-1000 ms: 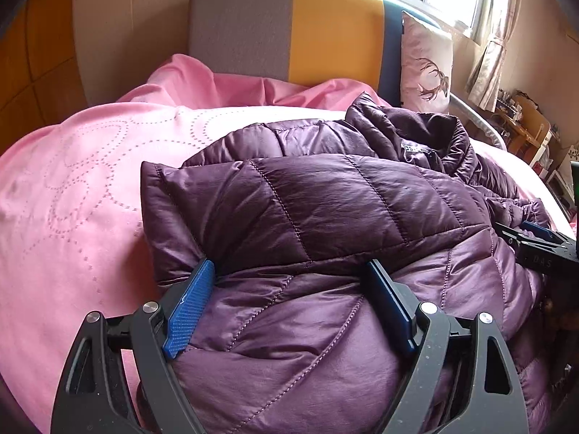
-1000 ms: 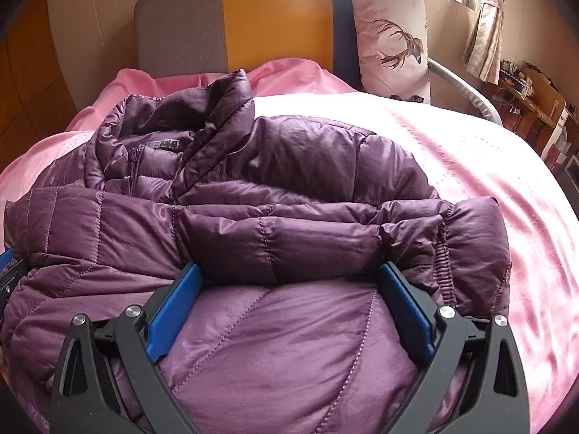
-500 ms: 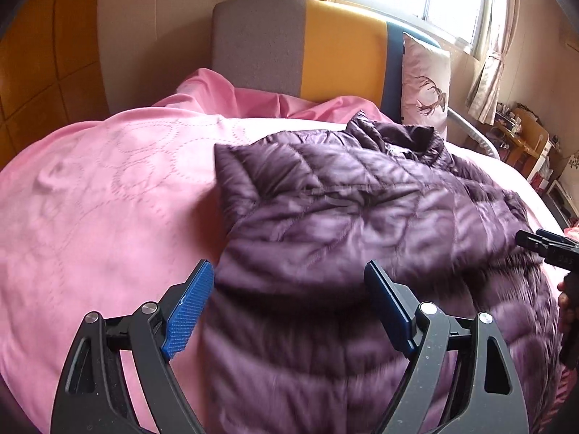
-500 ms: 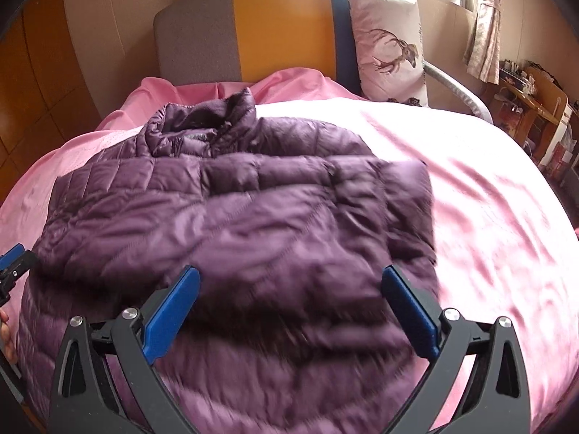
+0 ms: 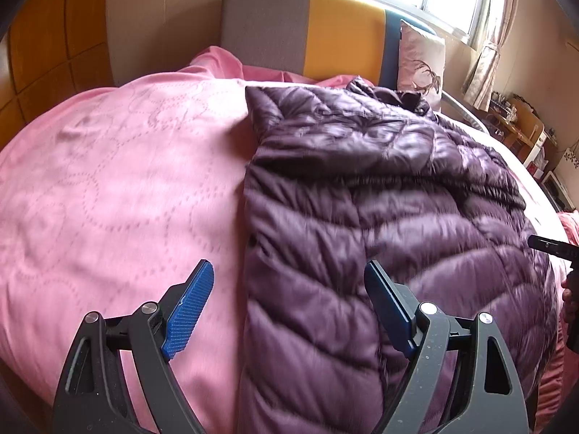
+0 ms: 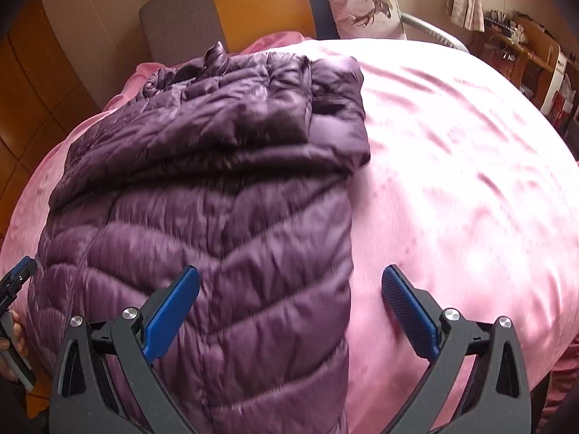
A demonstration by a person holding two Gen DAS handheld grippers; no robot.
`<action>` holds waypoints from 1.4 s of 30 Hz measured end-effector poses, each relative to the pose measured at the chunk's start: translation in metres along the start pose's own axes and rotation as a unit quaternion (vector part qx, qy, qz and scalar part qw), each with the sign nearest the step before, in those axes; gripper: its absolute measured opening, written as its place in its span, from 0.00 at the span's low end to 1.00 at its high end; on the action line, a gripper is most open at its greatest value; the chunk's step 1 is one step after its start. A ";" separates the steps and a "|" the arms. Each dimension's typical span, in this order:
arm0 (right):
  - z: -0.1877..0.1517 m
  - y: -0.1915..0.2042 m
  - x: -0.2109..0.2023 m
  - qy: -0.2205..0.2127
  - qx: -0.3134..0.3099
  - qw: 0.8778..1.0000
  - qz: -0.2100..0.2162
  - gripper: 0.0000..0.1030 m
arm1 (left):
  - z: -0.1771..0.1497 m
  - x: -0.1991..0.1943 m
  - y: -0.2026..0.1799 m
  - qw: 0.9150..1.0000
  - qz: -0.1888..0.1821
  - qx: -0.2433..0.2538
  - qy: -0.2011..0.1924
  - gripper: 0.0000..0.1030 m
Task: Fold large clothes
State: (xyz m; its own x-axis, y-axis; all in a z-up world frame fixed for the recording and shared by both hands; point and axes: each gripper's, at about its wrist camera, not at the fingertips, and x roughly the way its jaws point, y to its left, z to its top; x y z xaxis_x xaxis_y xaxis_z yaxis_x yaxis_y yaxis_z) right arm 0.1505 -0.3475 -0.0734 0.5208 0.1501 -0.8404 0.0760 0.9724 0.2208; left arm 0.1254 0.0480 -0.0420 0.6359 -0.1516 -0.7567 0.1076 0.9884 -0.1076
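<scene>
— Lying where, and in what shape?

— Lying flat on the pink bedspread [image 5: 108, 188], collar toward the headboard [image 5: 304, 29]: a purple quilted down jacket [image 5: 380, 199], sleeves folded in across the chest, body narrowed to a long panel. Looking like the sleeve-folding step done, lengthwise fold not yet made.

— Holding anything?

— Holding nothing. Left gripper [image 5: 286, 311] hovering with jaws spread wide, straddling the jacket's left edge near the hem; right gripper [image 6: 289, 311] likewise gaping, straddling the right edge. Blue ribbed pads [image 5: 188, 311] bare on both.

— Calling for what next?

— Probably dropping to the hem corners, pinching one each side, then lifting and carrying the hem up toward the collar. Needing even height on both sides, judging by the width.

— Handling how?

— Looking slick and puffy: shiny nylon shell, chevron stitching, air-filled baffles. Likely slipping from a shallow pinch and springing back open once laid over. Bedspread soft, faintly embossed with dotted loops, likely bunching under a dragged pad.

— Anything else nearby?

— Deer-print pillow [image 6: 362, 0] leaning at the headboard, well apart from the jacket.
</scene>
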 end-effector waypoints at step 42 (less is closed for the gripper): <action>-0.054 -0.007 -0.106 -0.007 0.107 0.943 0.314 0.10 | -0.021 -0.085 0.053 0.917 -0.378 -0.126 0.011 0.07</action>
State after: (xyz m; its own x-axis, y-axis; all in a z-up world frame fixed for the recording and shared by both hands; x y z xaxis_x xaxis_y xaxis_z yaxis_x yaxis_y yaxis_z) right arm 0.0491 -0.3602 -0.0123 0.5303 0.6812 -0.5047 -0.0827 0.6340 0.7689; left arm 0.0613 0.1135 0.0028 0.4366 -0.7978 -0.4159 0.3304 0.5721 -0.7507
